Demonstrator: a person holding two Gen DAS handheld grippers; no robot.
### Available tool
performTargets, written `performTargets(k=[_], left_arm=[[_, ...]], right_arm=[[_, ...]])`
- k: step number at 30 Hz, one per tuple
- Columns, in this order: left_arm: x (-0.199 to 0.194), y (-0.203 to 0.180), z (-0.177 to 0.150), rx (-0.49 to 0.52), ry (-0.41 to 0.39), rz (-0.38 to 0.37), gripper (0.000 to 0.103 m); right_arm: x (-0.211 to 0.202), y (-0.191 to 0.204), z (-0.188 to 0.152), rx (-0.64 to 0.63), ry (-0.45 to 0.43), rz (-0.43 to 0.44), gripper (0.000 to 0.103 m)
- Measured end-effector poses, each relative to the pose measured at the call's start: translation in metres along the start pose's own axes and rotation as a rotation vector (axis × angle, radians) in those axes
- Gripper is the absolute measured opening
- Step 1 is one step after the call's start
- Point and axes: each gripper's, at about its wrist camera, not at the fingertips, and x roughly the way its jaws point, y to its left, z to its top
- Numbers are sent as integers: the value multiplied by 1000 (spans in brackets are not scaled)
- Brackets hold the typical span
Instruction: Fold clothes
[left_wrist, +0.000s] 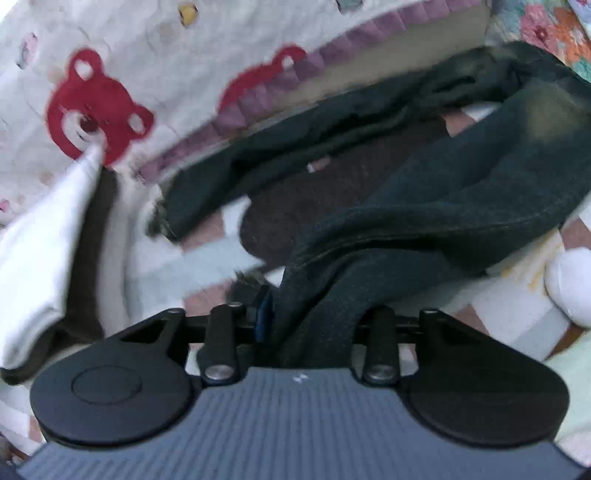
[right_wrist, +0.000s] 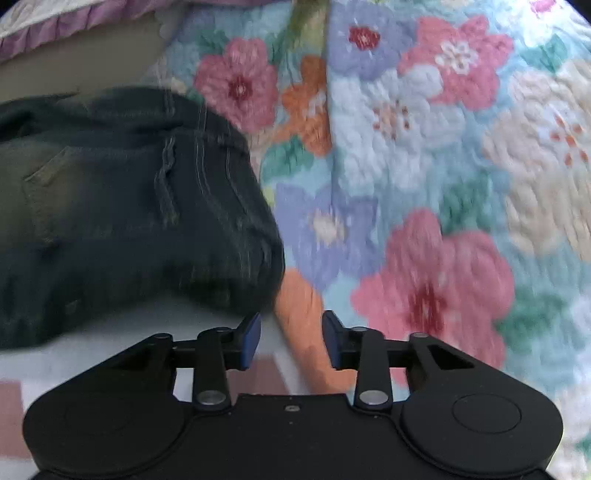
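Note:
A pair of dark blue-green jeans lies stretched over the bed. In the left wrist view one leg runs down into my left gripper, which is shut on the denim, the cloth hiding most of the fingers. The other leg lies spread further back. In the right wrist view the waist and back-pocket part of the jeans lies at the left. My right gripper is open and empty, just right of the jeans' edge, over the floral blanket.
A white quilt with red bear prints and a purple frill lies at the back left. A white-and-dark garment lies at the left. A floral blanket covers the right. A white soft object sits at the right edge.

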Motion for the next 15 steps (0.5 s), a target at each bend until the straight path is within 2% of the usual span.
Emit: performTargets(k=[3,6,8,9,10,13,15], left_arm=[[2,1,3,-44,4,10,39],[10,5,3,-118,27,21,41],[10,2,3,-109,35,5,41],[10,0,2,-96,39,-4,39],[9,-2,2,-84,43,-13,28],[8,-9,2,-41,52,-28,25],[10,-11,5,-27,48,-14,25]], right_arm=[[-18,-4,2,93,-19,105,53],[-28,3,15,219,-29,255,54],[-32,20,25,243,-19,381,55],[-37,34,29,223,-21,449,55],[-42,49,32,193,-24,523,55],[-74,121,45,-206,-75,775,52],[-104,167,55,-472,-175,903,52]])
